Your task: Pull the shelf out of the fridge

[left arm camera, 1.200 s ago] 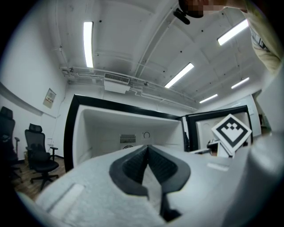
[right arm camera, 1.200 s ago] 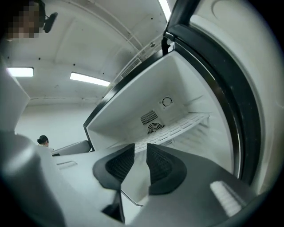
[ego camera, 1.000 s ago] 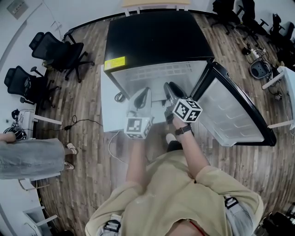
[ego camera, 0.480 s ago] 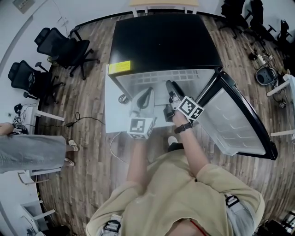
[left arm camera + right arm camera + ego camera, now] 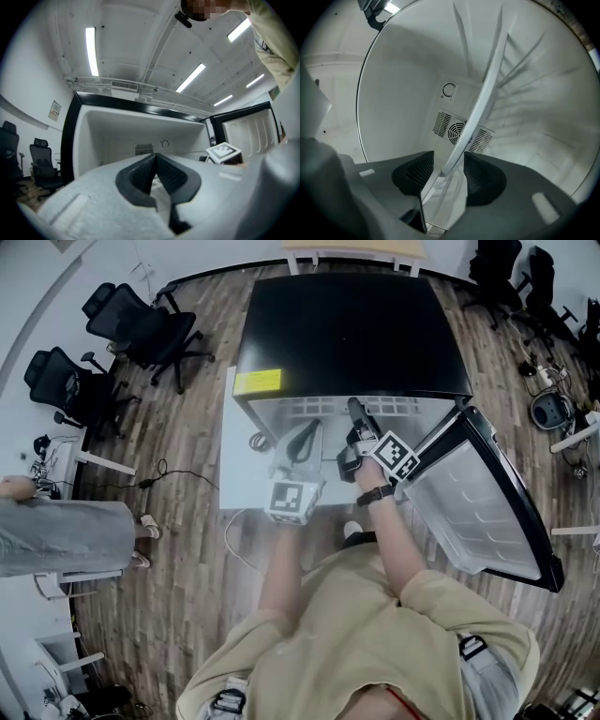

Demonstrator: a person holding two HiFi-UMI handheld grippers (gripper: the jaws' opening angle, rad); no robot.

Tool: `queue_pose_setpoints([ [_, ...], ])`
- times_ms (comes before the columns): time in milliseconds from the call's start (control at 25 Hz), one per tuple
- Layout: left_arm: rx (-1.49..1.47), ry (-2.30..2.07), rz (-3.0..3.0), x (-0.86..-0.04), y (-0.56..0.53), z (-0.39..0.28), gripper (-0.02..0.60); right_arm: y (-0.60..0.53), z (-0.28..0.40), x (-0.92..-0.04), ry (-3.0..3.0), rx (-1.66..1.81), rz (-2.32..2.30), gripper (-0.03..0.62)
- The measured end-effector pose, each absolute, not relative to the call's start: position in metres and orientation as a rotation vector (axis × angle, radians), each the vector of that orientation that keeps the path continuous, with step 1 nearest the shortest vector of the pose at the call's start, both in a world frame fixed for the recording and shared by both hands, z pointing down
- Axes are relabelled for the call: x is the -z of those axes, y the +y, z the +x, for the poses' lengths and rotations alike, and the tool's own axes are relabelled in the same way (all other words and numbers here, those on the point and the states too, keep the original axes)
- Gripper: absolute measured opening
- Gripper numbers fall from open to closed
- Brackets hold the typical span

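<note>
The shelf (image 5: 483, 103) is seen inside the fridge (image 5: 347, 334). Its white front bar is found right between the two sides of the right tongs (image 5: 449, 164). The left tongs (image 5: 155, 157) are held at the fridge's open front, just beside the right ones.

From the head view, the fridge's black top is shown, and its door (image 5: 478, 502) is seen swung open at the fridge's right side. The shelf bar cannot be made out there. In the right gripper view, the bar is shown clearly, with a round fan grille (image 5: 457, 133) behind it on the fridge's back wall.

The right tongs are being opened and are spread wide. The bar is between them, but it is not squeezed. The left tongs are pressed together at the tips.
</note>
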State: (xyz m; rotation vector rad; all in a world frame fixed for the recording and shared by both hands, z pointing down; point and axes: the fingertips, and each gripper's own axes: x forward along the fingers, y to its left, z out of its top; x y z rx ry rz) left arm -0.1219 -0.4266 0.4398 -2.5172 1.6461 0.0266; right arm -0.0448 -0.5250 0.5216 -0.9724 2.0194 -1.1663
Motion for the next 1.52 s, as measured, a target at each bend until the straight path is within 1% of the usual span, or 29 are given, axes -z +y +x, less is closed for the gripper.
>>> queue_pose_setpoints([
  [160, -0.031, 1.665, -2.508, -0.441, -0.432, -0.129, 0.002, -0.537, -0.047, -0.523, 1.996, 1.179, -0.961, 0.192],
  [320, -0.035, 1.664, -2.512, -0.442, -0.435, -0.128, 0.001, -0.546, -0.044, -0.526, 1.964, 1.195, -0.956, 0.174],
  [440, -0.041, 1.661, -2.516, -0.444, -0.437, -0.127, 0.000, -0.550, -0.044, -0.526, 1.949, 1.214, -0.944, 0.091],
  [600, -0.051, 1.659, -2.524, -0.446, -0.438, -0.124, 0.001, -0.550, -0.045, -0.527, 1.973, 1.235, -0.980, 0.083],
  [760, -0.033, 1.636, -2.535, -0.448, -0.434, -0.118, 0.001, -0.547, -0.044, -0.527, 1.893, 1.320, -0.921, 0.064],
  [1520, -0.058, 1.577, -2.582, -0.441, -0.393, -0.105, 0.001, -0.486, -0.036, -0.529, 1.914, 1.299, -0.941, 0.066],
])
